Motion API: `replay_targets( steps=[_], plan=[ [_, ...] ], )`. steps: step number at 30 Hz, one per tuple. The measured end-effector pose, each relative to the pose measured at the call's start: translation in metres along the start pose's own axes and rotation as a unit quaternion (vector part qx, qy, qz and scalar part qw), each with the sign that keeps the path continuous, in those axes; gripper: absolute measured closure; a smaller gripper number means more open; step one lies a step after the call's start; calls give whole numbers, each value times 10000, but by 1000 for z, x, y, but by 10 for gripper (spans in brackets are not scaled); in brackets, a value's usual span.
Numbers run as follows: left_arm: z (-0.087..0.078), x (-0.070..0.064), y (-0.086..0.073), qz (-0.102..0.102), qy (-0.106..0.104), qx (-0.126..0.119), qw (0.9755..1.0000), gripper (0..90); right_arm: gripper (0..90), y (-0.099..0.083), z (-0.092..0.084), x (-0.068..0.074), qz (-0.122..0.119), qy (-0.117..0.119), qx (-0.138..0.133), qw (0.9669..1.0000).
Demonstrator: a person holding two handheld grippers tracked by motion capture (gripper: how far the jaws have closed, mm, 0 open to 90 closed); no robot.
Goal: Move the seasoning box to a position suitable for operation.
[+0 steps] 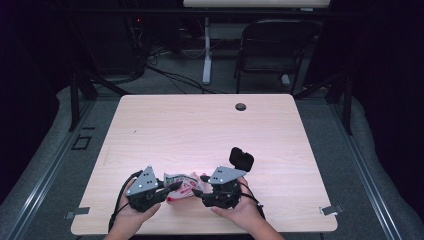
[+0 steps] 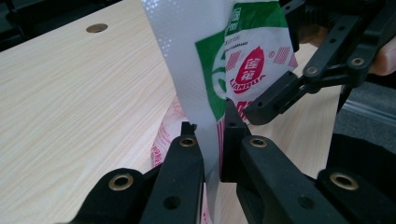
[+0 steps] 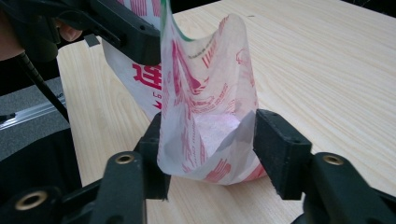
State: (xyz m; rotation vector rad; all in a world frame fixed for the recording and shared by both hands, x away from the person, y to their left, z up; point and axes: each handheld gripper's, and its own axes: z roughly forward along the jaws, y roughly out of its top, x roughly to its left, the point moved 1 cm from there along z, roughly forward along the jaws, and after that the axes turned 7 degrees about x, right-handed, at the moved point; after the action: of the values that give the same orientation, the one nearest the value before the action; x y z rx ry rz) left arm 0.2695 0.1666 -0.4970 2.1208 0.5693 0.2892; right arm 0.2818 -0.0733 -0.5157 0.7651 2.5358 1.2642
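A thin white plastic bag printed in red and green hangs just above the wooden table near its front edge, stretched between my two grippers. My left gripper is shut on one wall of the bag; in its own view the left gripper pinches the film of the bag. My right gripper is at the bag's other side. In its own view the right gripper stands wide, with the bag gaping between the jaws, unsqueezed. One of the right gripper's fingers reaches in front of the bag.
A small black object lies on the table just beyond the right hand. A cable hole sits near the far edge. Past the table stand a dark chair and cables on the floor.
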Motion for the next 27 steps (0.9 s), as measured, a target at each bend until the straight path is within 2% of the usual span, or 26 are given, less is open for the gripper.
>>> replay_targets(
  steps=[3, 7, 12, 17, 19, 20, 22, 27],
  plan=[
    [-1, 3, -2, -149, -61, -64, 9998, 899, 559, 3, 4, -2, 37, 25, 51, 10000],
    [-2, 5, -3, -179, -15, -79, 9998, 900, 616, 5, 8, -2, -16, 28, 126, 9999],
    [-2, 5, -4, -187, -8, -58, 9998, 900, 672, 6, 10, -3, -49, 17, 251, 9997],
    [0, 3, -3, -183, -20, -36, 9998, 900, 782, 5, 13, -4, -65, 83, 399, 9992],
    [0, 3, -3, -157, -19, -52, 9999, 900, 796, 5, 13, -4, -70, 100, 423, 9990],
    [0, 2, -3, -158, -21, -44, 9999, 899, 828, 5, 15, -5, -28, 204, 464, 9987],
    [0, 2, -3, -163, -26, -49, 9999, 899, 853, 5, 15, -6, -14, 252, 489, 9985],
    [0, 3, -3, -191, -2, -94, 9998, 897, 899, 6, 17, -5, -90, 289, 500, 9983]
  ],
)
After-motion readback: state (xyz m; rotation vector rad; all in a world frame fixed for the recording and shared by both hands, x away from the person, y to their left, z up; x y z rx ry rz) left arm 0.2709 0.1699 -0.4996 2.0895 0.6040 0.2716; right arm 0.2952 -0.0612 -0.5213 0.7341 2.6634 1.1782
